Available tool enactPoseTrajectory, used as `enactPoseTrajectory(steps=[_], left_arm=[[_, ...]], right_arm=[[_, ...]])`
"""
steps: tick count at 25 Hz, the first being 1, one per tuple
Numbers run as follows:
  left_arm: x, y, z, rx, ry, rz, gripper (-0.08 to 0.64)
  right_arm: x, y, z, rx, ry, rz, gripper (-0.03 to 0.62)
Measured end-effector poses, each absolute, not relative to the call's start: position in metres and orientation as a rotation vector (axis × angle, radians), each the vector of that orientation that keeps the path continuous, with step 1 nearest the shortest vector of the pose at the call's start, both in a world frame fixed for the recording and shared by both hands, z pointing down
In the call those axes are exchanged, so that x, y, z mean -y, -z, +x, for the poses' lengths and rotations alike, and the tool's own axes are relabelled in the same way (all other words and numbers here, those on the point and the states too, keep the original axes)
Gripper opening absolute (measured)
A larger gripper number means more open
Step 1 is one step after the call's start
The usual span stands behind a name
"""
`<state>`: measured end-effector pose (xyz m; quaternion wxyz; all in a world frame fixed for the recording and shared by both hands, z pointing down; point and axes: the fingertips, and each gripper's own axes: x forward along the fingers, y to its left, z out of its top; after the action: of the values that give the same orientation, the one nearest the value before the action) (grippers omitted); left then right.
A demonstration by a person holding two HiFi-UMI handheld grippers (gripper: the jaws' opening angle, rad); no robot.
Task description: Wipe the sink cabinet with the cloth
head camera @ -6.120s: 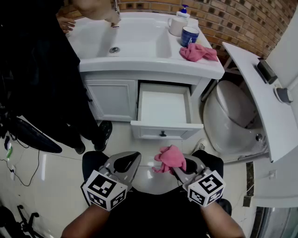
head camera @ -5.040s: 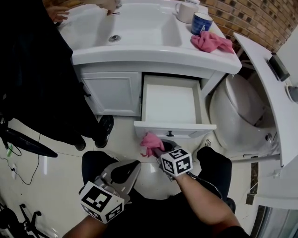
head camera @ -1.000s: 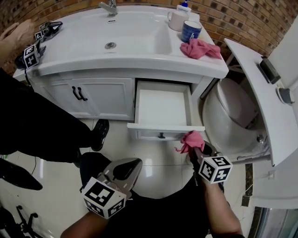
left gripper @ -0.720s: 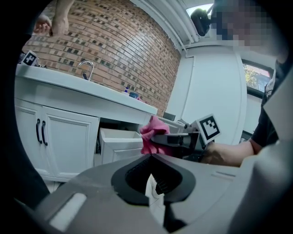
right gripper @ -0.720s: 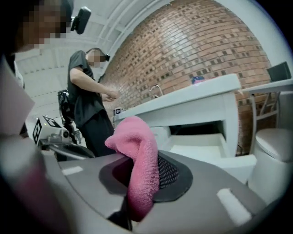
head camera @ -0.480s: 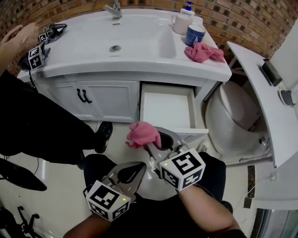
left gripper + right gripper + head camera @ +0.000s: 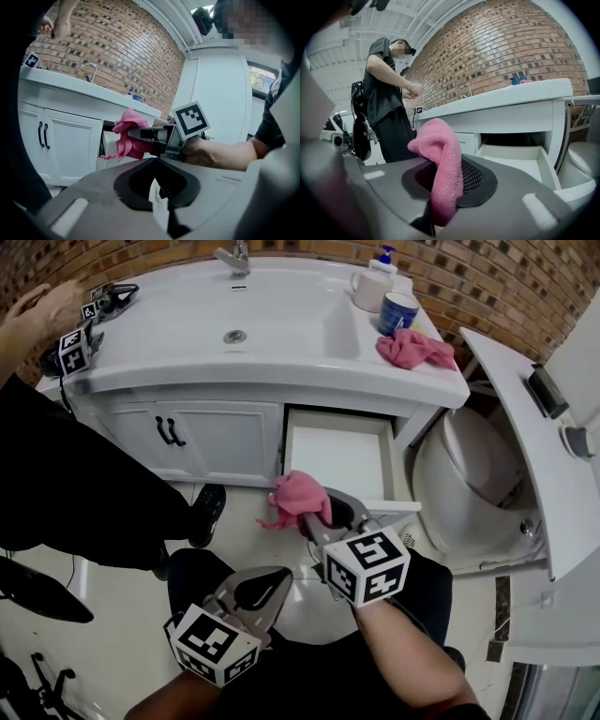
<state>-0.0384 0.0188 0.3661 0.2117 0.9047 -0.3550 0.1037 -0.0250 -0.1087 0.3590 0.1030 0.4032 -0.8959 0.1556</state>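
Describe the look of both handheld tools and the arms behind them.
Left tool and right tool are grey, each with two curved jaws framing a dark oval hollow, and a white cube of black square markers at the back. No cables show. Forearms are unsleeved.

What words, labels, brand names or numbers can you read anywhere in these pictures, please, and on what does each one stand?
No words, brand names or numbers are legible in any view.
The cube on the right gripper: a black-and-white square marker pattern only, no letters.
The cube on the left gripper: likewise a pattern only.
The pump bottle: label too small to read.
The blue mug: any print is too small to make out.
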Motion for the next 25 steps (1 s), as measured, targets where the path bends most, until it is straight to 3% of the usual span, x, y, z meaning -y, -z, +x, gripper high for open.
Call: enactPoseTrajectory(steps=[25], left_arm=[[-0.003,-0.353,-0.001,0.965,-0.31,2.577,0.006]], right_arm=[[0.113,-0.369,0.162,2.414,-0.475,1.512,0.08]])
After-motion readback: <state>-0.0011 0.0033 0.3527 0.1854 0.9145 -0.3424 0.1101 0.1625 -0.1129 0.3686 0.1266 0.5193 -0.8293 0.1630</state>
